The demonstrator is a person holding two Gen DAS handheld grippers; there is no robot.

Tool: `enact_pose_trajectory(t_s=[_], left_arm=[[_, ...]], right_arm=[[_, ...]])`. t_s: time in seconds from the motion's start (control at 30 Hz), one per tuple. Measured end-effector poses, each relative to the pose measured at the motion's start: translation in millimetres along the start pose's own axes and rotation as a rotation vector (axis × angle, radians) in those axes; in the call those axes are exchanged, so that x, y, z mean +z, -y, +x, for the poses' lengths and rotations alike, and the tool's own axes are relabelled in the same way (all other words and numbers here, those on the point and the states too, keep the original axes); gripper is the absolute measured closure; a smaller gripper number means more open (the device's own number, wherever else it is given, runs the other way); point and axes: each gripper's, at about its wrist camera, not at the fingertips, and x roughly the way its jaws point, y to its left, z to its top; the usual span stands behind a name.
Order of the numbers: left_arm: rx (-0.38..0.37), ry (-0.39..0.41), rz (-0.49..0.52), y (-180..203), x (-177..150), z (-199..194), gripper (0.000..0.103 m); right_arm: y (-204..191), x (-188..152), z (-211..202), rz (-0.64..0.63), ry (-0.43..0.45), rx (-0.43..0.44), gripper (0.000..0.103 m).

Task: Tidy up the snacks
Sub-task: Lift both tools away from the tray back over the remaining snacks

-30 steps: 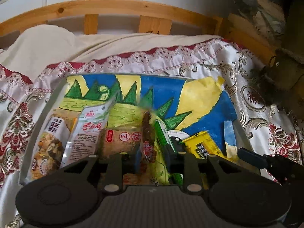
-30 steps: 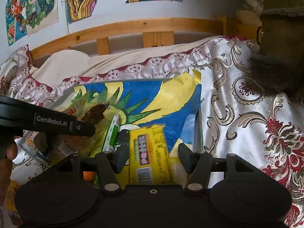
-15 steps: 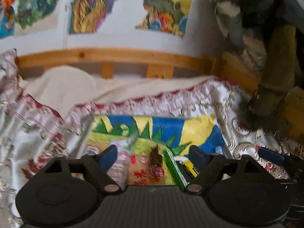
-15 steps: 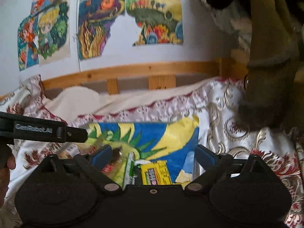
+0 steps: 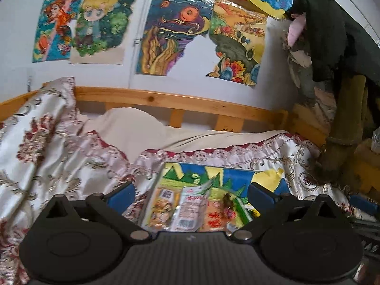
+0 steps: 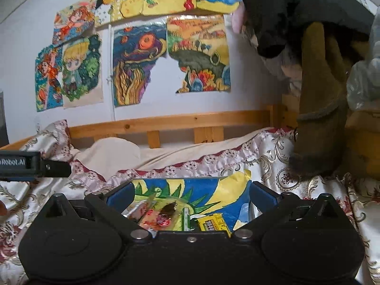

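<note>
The snacks lie in a row on a bright painted board (image 5: 213,169) that rests flat on the flowery bedspread (image 5: 47,156). The board is blue, yellow and green. On the left side of the row is a packet with a picture of nuts (image 5: 159,210). Right next to it is a white packet with red writing (image 5: 191,210). Then comes an orange-red packet (image 5: 215,215) with a dark brown snack (image 6: 167,210) on top of it. A thin green stick pack (image 6: 185,218) lies beside that, and a yellow packet (image 6: 212,223) is at the right end.

The left gripper (image 5: 191,196) is up above the snacks. Its two blue fingers (image 5: 121,196) are spread wide and hold nothing. The right gripper (image 6: 191,193) is also wide open and empty, and touches nothing.
</note>
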Motion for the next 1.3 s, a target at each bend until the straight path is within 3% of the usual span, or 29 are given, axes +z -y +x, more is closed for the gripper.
enact_pose_trajectory(t_s=[0.43, 0.7, 0.93, 1.3], left_arm=[[0.044, -0.011, 0.008, -22, -28, -59, 0.000], [0.045, -0.065, 0.056, -32, -47, -87, 0.000], [0.054, -0.108, 0.101, -36, -65, -99, 0.000], [0.073, -0.277, 0.216, -24, -92, -92, 0.000]], right_arm=[[-8, -11, -70, 0.055, 0.035, 0.002, 0.001], [-19, -26, -98, 0.076, -0.054, 0.049, 0.001], [-42, -43, -115, 0.004, -0.121, 0.051, 0.001], [-50, -63, -92, -0.035, -0.320, 0.008, 0.001]])
